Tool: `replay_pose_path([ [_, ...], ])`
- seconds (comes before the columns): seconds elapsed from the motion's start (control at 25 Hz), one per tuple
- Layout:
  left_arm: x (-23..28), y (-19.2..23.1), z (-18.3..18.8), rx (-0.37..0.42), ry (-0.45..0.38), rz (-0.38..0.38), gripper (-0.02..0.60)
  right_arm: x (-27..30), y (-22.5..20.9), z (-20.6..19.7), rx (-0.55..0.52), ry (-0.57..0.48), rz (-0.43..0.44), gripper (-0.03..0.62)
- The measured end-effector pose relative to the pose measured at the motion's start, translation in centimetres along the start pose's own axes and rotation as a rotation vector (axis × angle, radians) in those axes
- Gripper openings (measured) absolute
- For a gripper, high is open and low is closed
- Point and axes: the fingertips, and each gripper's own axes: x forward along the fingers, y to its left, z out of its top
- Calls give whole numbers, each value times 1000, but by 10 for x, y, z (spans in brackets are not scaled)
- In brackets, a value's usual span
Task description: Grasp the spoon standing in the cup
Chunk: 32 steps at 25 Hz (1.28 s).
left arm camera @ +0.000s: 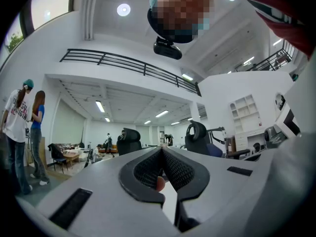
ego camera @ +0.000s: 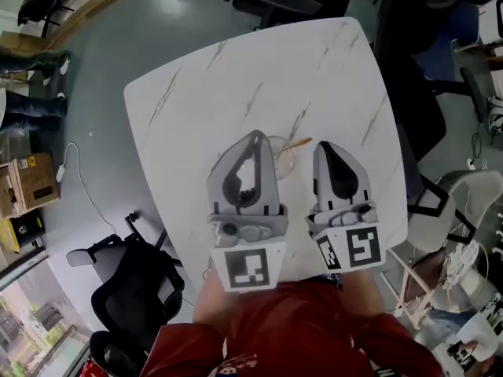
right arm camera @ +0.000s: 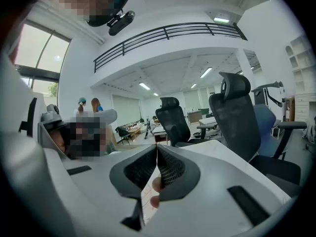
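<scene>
Red sleeves fill the foreground as we look down on a person holding two tools over a white marble-veined worktop. The left hand-held gripper has its jaws pressed together at the tips with nothing between them, and its own view confirms this. The right hand-held gripper is clenched the same way and is equally empty.

We judge the task barely begun. No grasp has been made, and neither tool's jaws are parted to take anything.

The clear glass cup stands on the worktop in the gap between the two tools, partly hidden behind the left one. The brown-handled spoon leans out of it toward the right hand-held gripper, its handle end just beside that tool's tips but apart from them.

Both gripper views look out across the room rather than down, so neither shows cup or spoon. What remains, by our reading, is to part one tool's jaws, aim them at the handle and close.
</scene>
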Motion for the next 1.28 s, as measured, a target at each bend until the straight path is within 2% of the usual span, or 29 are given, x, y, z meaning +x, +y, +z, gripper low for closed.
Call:
replay_pose_path([
  [0.4, 6, -3, -9, 2, 18, 2, 8, 7, -5, -16, 32, 24, 9, 15],
  [0.6, 5, 0, -11, -4, 23, 12, 8, 12, -1, -27, 77, 55, 46, 89],
  [1.28, -6, 10, -15, -9, 30, 22, 9, 24, 8, -69, 118, 156, 45, 95],
])
